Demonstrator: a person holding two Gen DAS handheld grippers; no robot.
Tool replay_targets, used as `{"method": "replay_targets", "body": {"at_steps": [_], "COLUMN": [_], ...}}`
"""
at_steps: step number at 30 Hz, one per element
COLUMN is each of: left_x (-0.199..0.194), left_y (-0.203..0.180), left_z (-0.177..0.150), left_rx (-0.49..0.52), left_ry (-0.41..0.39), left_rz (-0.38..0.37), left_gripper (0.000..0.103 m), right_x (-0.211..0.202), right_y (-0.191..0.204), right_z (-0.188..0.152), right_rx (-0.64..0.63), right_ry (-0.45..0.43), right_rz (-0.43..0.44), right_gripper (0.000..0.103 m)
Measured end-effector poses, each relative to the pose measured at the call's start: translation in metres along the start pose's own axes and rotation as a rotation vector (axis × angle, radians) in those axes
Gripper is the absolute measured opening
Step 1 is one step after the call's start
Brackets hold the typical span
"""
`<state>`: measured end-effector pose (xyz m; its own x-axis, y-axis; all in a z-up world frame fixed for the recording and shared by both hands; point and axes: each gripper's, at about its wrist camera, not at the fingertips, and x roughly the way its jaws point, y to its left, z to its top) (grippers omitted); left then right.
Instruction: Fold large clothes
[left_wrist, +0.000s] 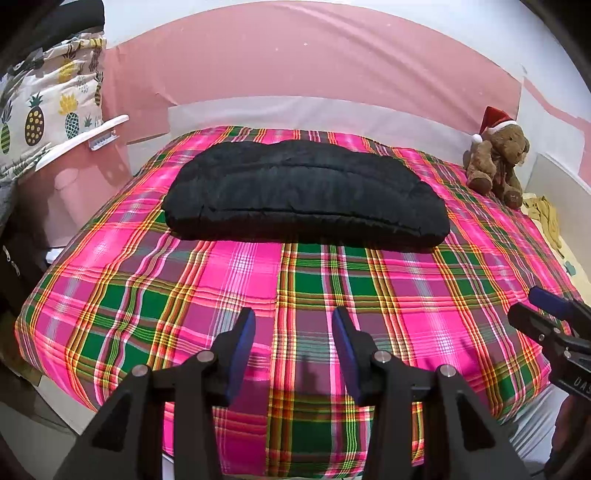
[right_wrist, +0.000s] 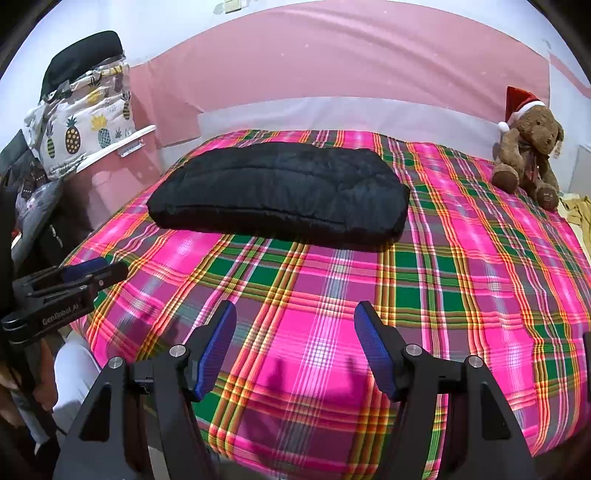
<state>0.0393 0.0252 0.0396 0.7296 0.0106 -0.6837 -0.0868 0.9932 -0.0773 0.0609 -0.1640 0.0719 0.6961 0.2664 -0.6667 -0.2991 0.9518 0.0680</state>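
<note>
Two grippers hang above the near part of the bed, and both hold nothing. The left gripper (left_wrist: 293, 325) has its jaws spread, with only plaid cloth visible between the blue pads. The right gripper (right_wrist: 295, 321) is the same, its jaws wide apart and empty. Each one appears also at the edge of the other's view, so they are side by side, near each other.

I take the plaid bedcover (left_wrist: 314, 295) as landmark. On its far half lies the black padded garment (left_wrist: 303, 195), well apart from both grippers. It looks like a quilted coat already doubled into a long, thick bundle, with a seam running along its near edge. If more folding remains, I cannot tell for sure; it seems almost finished.

My judgement is that this garment is soft and puffy, light for its size, and a bit slippery on the surface. It will spring back when pressed, and a thin pinch may slide off. Better to take hold at the two near corners, or along the stitched near edge, where the fabric is firmer.

At the far right corner of the bedcover sits a teddy bear (right_wrist: 528, 147) with a red hat. Beside the left edge stands a pineapple-print bag (right_wrist: 85, 125).
</note>
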Motion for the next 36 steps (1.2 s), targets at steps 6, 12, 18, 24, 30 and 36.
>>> {"method": "replay_targets", "body": {"at_steps": [6, 12, 18, 24, 30, 36], "left_x": [0.0017, 0.0022, 0.0034, 0.0033, 0.003, 0.0031], "left_y": [0.0007, 0.0009, -0.0004, -0.0023, -0.0017, -0.0017], "left_z": [-0.0001, -0.0002, -0.0007, -0.0008, -0.0009, -0.0019], "left_rx": [-0.001, -0.001, 0.002, 0.002, 0.003, 0.003], "left_ry": [0.002, 0.004, 0.011, 0.011, 0.012, 0.017], "left_rz": [0.006, 0.008, 0.015, 0.02, 0.019, 0.019], "left_gripper": [0.045, 0.045, 0.045, 0.045, 0.045, 0.045], "right_x": [0.0014, 0.0024, 0.0029, 0.0027, 0.0019, 0.0018], "right_y": [-0.001, -0.0018, -0.0012, -0.0012, -0.0007, -0.0006], "right_z": [0.0006, 0.0003, 0.0004, 0.0006, -0.0002, -0.0007], "right_rx": [-0.001, 0.001, 0.002, 0.002, 0.001, 0.001], "right_ry": [0.004, 0.008, 0.009, 0.006, 0.003, 0.005], "right_rz": [0.0, 0.0, -0.001, -0.003, -0.004, -0.004], "right_gripper": [0.066, 0.066, 0.066, 0.066, 0.066, 0.066]}}
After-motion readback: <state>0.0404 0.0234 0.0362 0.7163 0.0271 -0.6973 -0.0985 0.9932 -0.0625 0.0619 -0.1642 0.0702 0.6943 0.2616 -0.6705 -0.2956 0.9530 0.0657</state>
